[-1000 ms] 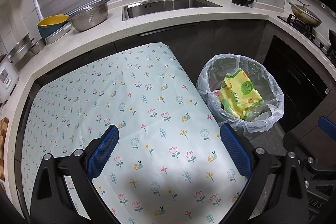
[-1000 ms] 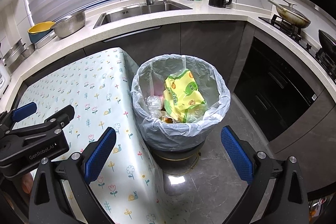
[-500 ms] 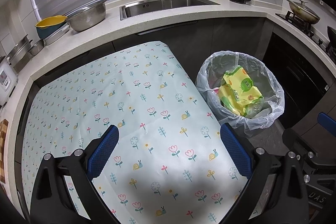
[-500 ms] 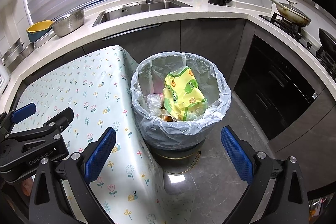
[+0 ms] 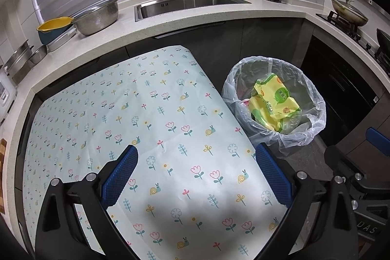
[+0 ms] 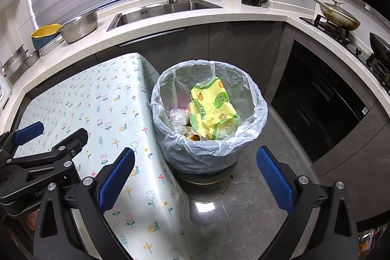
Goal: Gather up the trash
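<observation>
Grippers come first in the near field. The left gripper [image 5: 196,177] is held spread wide and empty above the floral-patterned pale tabletop [image 5: 146,113]; the right gripper [image 6: 195,177] is likewise spread wide and empty, held above the grey floor in front of the round bin lined with a translucent white plastic bag [image 6: 209,148]. Across the last second very little is changed: both views are shifted only slightly, so that the bin is seen a touch lower and closer in the right wrist view, while the spread of both grippers is unchanged. No loose item is seen on the tabletop in either view, so collection is judged to be at or near its end, or a pause before a further item out of view.

The crumpled yellow-and-green plastic wrapper [image 6: 209,109] is found inside the bin, resting on top of other rubbish, including a crushed clear plastic piece [image 6: 178,116] just beside it. Its long axis is tilted, running from the far rim down toward the near side in the right wrist view, with its printed face turned upward. The same wrapper [image 5: 275,101] is seen from the left wrist, well apart from that gripper.

Beyond the bin, the steel sink [image 6: 146,12] is set into the white counter.
</observation>
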The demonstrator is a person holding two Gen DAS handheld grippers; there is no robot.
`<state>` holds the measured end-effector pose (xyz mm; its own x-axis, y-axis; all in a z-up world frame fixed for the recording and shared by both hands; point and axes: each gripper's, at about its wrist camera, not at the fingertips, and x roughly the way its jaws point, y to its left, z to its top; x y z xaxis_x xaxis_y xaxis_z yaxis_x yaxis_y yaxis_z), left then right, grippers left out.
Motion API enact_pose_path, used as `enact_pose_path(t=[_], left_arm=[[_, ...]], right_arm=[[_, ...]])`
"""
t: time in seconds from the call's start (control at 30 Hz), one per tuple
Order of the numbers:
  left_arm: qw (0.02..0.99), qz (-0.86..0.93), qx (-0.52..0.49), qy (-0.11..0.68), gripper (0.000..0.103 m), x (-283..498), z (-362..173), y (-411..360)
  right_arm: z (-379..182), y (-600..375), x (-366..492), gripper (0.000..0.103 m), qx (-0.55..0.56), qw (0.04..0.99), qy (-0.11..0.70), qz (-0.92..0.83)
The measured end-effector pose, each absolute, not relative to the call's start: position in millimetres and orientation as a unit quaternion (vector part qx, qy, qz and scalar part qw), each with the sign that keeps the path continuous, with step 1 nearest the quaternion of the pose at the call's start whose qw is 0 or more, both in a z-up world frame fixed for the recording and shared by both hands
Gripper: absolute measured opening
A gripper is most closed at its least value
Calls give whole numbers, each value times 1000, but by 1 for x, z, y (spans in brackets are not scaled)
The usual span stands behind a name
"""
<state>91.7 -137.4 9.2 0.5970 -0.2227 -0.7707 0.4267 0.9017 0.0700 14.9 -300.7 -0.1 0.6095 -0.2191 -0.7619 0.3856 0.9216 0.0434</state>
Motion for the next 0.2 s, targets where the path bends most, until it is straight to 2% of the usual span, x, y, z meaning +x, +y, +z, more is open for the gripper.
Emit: enact_pose_path(t=[0.2], left_arm=[[885,-185,121,410,93,91,9,-136]], right_arm=[[-1,-301,14,96,104,891,409,-170]])
